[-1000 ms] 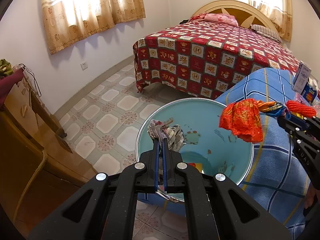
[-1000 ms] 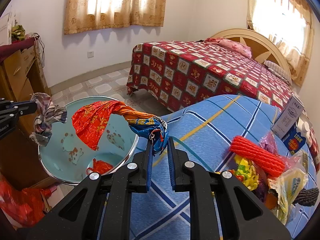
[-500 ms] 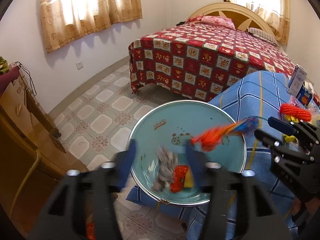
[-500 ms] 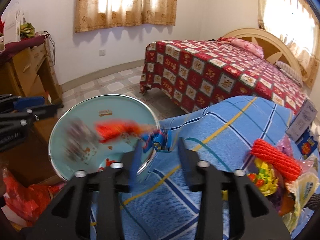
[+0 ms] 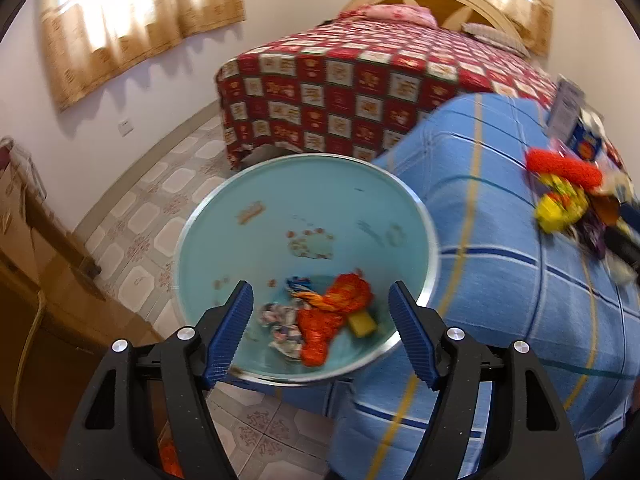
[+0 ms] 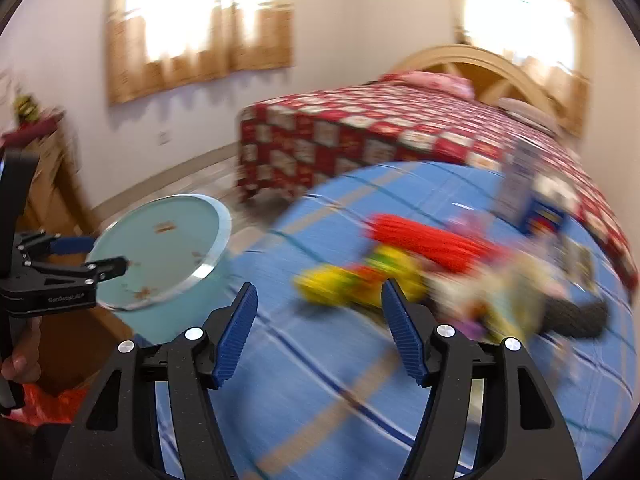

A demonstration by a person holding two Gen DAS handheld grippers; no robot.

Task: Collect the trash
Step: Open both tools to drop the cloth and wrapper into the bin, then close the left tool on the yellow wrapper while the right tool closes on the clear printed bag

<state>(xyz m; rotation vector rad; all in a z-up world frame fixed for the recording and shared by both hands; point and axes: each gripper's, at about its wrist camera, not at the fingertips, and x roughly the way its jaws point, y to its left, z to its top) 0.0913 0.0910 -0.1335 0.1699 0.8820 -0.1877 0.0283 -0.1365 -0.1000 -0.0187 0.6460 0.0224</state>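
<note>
A light blue basin [image 5: 304, 196] stands beside the blue checked bedcover [image 5: 500, 216]. In it lie a red wrapper [image 5: 334, 312], a grey crumpled rag [image 5: 282, 324], a yellow piece [image 5: 362, 324] and a blue wrapper [image 5: 298, 284]. My left gripper [image 5: 320, 328] is open and empty just above the basin's near rim. My right gripper [image 6: 318, 324] is open and empty over the bedcover [image 6: 320, 380], facing a blurred trash pile [image 6: 460, 272] with a red ribbed roll [image 6: 424, 240] and yellow wrappers [image 6: 340, 284]. The basin [image 6: 160, 248] and the left gripper [image 6: 88, 256] show at left.
A bed with a red patterned cover [image 5: 380, 76] stands behind. A wooden cabinet [image 5: 36, 264] is at left, over a tiled floor [image 5: 160, 184]. A white and blue box [image 6: 532, 184] stands on the bedcover beyond the trash pile. A red bag [image 6: 52, 404] lies low at left.
Both grippers opened and dropped their loads into the basin: the rag from the left, the red and blue wrappers from the right. The right gripper then swung right toward the trash pile.
</note>
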